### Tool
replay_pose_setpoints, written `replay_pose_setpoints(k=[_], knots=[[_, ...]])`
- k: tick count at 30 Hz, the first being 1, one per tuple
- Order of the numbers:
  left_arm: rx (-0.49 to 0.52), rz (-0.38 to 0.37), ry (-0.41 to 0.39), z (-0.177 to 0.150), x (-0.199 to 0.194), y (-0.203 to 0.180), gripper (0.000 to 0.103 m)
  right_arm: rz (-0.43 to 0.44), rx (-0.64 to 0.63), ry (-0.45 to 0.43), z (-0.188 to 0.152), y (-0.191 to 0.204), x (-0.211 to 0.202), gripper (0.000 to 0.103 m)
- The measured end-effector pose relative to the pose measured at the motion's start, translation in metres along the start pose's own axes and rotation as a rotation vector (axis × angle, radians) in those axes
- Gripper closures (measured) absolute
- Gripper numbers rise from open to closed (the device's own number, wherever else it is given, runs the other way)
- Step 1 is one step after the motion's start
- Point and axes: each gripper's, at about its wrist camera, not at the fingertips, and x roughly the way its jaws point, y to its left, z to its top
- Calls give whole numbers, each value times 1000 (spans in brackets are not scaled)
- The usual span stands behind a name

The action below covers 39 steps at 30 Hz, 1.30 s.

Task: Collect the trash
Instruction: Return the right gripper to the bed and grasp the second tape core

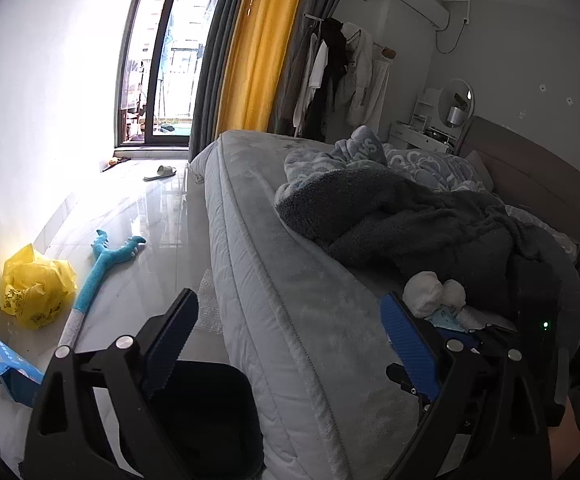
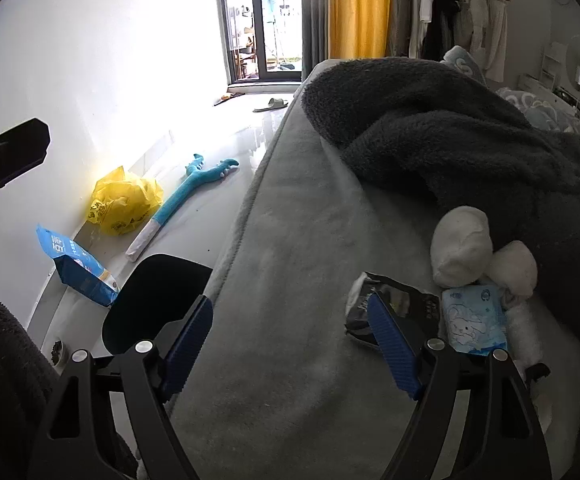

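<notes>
On the grey bed (image 2: 302, 264) lie a crumpled black wrapper (image 2: 400, 300), a blue tissue pack (image 2: 474, 320) and two white wads (image 2: 462, 244). My right gripper (image 2: 290, 350) hovers open over the bed, its right finger just in front of the wrapper, and nothing sits between the pads. A black bin (image 2: 158, 296) stands on the floor by the bed's edge. My left gripper (image 1: 290, 344) is open and empty above the bed's corner, with the bin (image 1: 210, 412) below its left finger. The white wads (image 1: 434, 292) lie beyond its right finger.
On the floor along the white wall are a yellow plastic bag (image 2: 126, 200), a blue carton (image 2: 78, 268) and a blue plush toy (image 2: 194, 188). A dark fleece blanket (image 2: 450, 140) is heaped on the bed. A slipper (image 1: 160, 172) lies by the balcony door.
</notes>
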Motion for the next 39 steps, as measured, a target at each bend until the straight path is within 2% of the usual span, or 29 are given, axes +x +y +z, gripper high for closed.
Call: replay_pose_setpoints(k=[11,23,30,39], knots=[[47,-41,25,-9,24,-53,9,18,65,-33,-23,-63,-24,22],[106,-108,68,-23,55,-116,9,-31,101,-68,-56,-131,-51,22],[133,-150,109,-37,75,-154,9,-57,83,-66,-88,-164,-60,21],[185,-213,174,-54,101,-204,9,-34,92,-74,-122,-200,-62,21]])
